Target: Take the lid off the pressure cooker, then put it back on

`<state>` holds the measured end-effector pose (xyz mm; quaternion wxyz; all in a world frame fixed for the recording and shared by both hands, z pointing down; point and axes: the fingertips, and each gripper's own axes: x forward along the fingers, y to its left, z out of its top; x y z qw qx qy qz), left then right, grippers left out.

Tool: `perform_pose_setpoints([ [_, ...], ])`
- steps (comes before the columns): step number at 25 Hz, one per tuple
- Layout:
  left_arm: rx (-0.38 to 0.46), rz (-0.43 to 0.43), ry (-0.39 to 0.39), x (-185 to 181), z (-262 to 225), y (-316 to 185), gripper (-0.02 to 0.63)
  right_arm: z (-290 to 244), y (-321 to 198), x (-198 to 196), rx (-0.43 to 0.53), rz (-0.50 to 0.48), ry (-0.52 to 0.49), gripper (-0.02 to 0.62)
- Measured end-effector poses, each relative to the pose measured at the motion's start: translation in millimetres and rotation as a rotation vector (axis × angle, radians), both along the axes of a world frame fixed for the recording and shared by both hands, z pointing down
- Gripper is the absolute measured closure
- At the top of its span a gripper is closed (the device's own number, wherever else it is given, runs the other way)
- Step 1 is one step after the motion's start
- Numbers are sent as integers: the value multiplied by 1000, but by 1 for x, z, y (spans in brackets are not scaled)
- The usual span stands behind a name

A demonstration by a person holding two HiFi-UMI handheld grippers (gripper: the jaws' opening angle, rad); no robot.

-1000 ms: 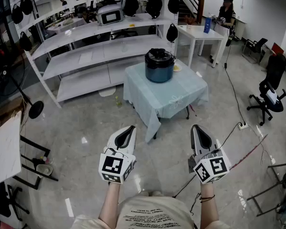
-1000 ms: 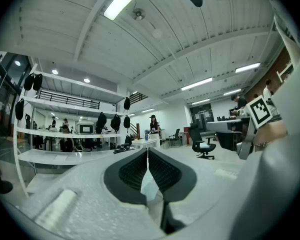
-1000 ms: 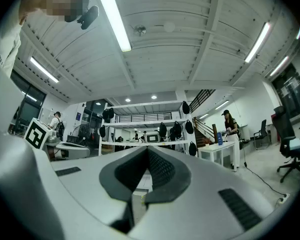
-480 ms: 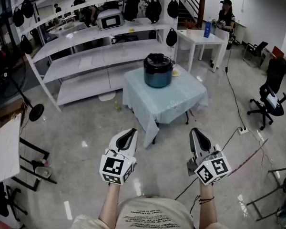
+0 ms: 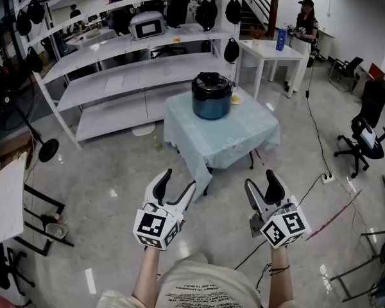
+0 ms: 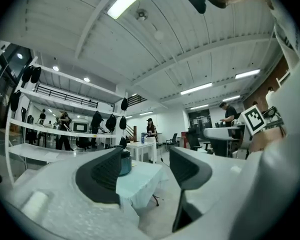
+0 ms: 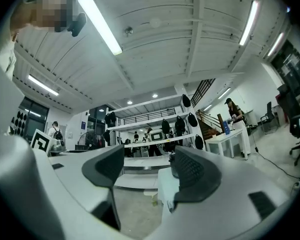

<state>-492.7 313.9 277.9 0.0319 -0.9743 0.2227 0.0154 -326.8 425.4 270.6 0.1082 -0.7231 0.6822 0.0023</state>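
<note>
One cooker (image 5: 212,96) stands at my 12 o'clock with its lid (image 5: 211,77) on, near the far edge of a clothed table (image 5: 237,136). My left gripper (image 5: 178,179) and right gripper (image 5: 262,179) hang well short of it over floor (image 5: 115,172), their jaws opening with nothing between them.

The head view alone shows the table's whole outline and its near corner pointing at me. The left gripper view catches the cooker (image 6: 125,162) just beside its left pad. The right gripper view hides most of it behind the right pad.

Shelves (image 5: 128,76) run behind the table from 10 to 12 o'clock. A cable (image 5: 321,165) trails across the floor at 2 o'clock, and a chair (image 5: 366,140) stands beyond it. Open floor lies between me and the table.
</note>
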Motion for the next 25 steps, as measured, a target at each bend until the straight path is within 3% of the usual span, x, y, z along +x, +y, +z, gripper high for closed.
perform_pose_setpoints([
  [8,-4,-12,-40,17,10,-14,276,7,-16,18,-9,-12,-6,242],
  [21,-48,-44,-57,51,31,-72,276,23,-68,55,-17,-29,-41,242],
  [25,-63,-11,-64,74,36,-94,276,28,-93,75,-28,-28,-59,242],
])
